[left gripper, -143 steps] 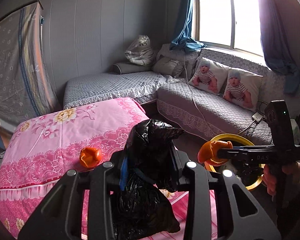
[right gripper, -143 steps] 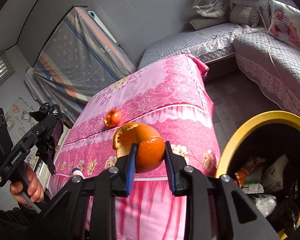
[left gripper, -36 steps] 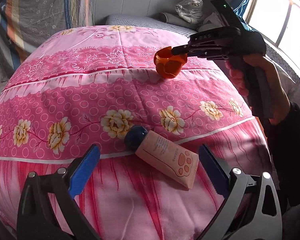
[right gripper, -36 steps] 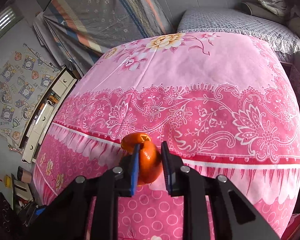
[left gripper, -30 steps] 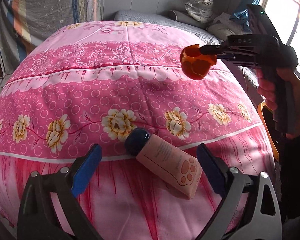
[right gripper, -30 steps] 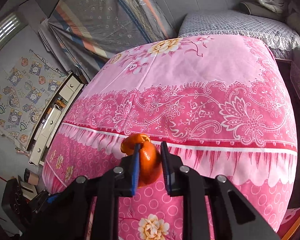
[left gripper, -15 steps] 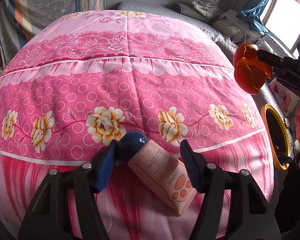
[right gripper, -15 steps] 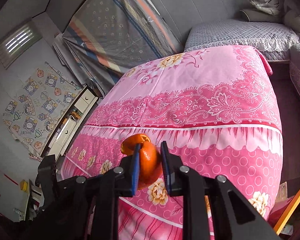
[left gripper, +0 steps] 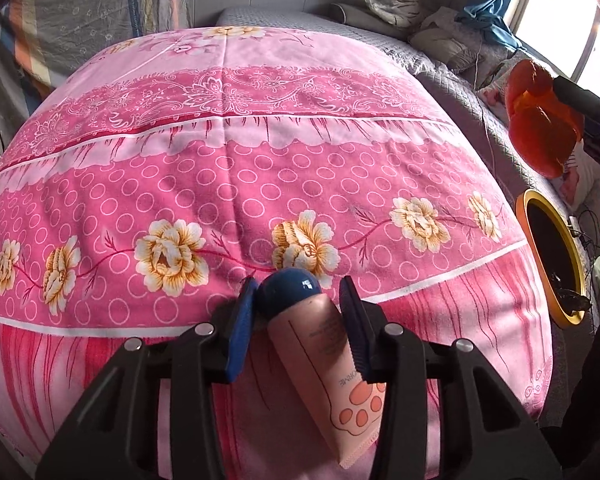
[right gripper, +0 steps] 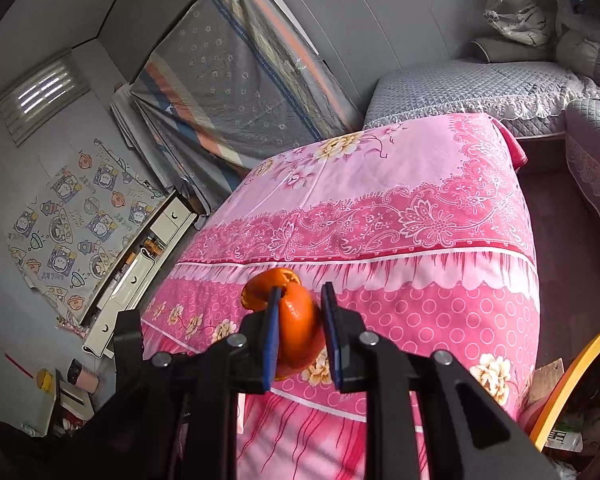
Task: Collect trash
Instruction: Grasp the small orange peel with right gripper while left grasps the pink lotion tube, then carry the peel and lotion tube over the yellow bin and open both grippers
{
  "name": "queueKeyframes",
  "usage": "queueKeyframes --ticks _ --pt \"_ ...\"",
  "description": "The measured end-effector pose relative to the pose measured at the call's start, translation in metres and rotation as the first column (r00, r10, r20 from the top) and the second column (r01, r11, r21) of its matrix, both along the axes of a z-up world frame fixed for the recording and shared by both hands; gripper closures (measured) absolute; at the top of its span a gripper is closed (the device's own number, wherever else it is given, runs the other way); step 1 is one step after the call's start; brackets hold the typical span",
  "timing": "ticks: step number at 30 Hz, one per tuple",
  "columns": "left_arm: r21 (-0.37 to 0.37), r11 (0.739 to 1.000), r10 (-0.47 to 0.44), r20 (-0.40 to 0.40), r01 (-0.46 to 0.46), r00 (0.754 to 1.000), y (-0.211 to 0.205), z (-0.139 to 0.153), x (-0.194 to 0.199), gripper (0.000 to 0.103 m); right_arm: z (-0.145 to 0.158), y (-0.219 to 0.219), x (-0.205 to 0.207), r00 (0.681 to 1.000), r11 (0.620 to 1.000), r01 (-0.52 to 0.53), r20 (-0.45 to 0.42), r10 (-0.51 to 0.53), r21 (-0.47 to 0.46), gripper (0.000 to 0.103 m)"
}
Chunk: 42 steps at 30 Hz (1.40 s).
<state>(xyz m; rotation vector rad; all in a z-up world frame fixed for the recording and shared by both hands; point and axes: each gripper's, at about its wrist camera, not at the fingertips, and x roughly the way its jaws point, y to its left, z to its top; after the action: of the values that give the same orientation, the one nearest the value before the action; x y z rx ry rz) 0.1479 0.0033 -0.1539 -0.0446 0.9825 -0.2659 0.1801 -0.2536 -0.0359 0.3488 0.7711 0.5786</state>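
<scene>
A pink tube point(left gripper: 332, 364) with a dark blue cap and a paw print lies at the near edge of the pink flowered bed point(left gripper: 228, 168). My left gripper point(left gripper: 298, 312) has its jaws closed in around the tube's cap end. My right gripper point(right gripper: 298, 316) is shut on an orange peel point(right gripper: 296, 324) and holds it in the air beside the bed; the peel also shows in the left wrist view point(left gripper: 540, 124). The yellow-rimmed trash bin point(left gripper: 550, 264) with a black liner stands on the floor to the right of the bed; its rim shows in the right wrist view point(right gripper: 572, 380).
A grey quilted sofa point(right gripper: 480, 88) with cushions runs along the far wall and right side. A striped mattress point(right gripper: 236, 76) leans on the wall at left. A white drawer cabinet point(right gripper: 140, 264) stands left of the bed. Cables lie on the floor by the bin.
My left gripper moved forward and closed in on the tube's cap end. My right gripper lifted the orange peel off the bed and carried it right, toward the bin.
</scene>
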Motion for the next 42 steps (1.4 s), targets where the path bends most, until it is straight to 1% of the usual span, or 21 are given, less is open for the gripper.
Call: queueKeyframes --ticks 3,6,12,18,24,28,32,38,42 --pt "-0.019 1.000 -0.002 0.016 0.002 1.000 0.003 0.005 -0.007 0.067 0.004 -0.001 -0.008 1.000 1.000 0.002 0.008 -0.002 -0.007 0.084" --pt "-0.025 1.000 -0.011 0.082 0.013 0.997 0.004 0.023 -0.023 0.069 0.008 -0.005 -0.017 1.000 1.000 0.007 0.013 -0.007 -0.007 0.084" --pt "-0.023 0.999 -0.042 0.221 0.049 0.974 0.001 0.063 -0.048 0.073 0.011 -0.010 -0.026 0.999 1.000 0.031 0.016 -0.030 -0.007 0.084" --pt "-0.032 0.996 -0.069 0.282 0.081 0.957 -0.004 0.083 -0.057 0.073 0.013 -0.016 -0.036 0.998 0.999 0.053 0.015 -0.053 -0.012 0.084" --pt "-0.009 0.988 -0.141 0.365 0.155 0.920 -0.027 0.112 -0.066 0.073 0.018 -0.029 -0.050 0.996 0.996 0.088 0.034 -0.088 -0.009 0.084" --pt "0.007 0.977 -0.196 0.401 0.211 0.895 -0.048 0.127 -0.068 0.073 0.018 -0.045 -0.059 0.992 0.992 0.124 0.037 -0.124 -0.010 0.084" --pt "0.013 0.962 -0.253 0.427 0.274 0.868 -0.071 0.138 -0.068 0.073 0.015 -0.068 -0.064 0.983 0.983 0.182 0.029 -0.182 -0.016 0.084" --pt "0.032 0.933 -0.335 0.445 0.359 0.831 -0.106 0.147 -0.068 0.073 0.006 -0.114 -0.075 0.955 0.955 0.295 0.013 -0.295 -0.018 0.084" --pt "0.043 0.912 -0.382 0.453 0.408 0.806 -0.130 0.152 -0.068 0.073 0.002 -0.146 -0.086 0.928 0.928 0.373 0.011 -0.373 -0.016 0.084"
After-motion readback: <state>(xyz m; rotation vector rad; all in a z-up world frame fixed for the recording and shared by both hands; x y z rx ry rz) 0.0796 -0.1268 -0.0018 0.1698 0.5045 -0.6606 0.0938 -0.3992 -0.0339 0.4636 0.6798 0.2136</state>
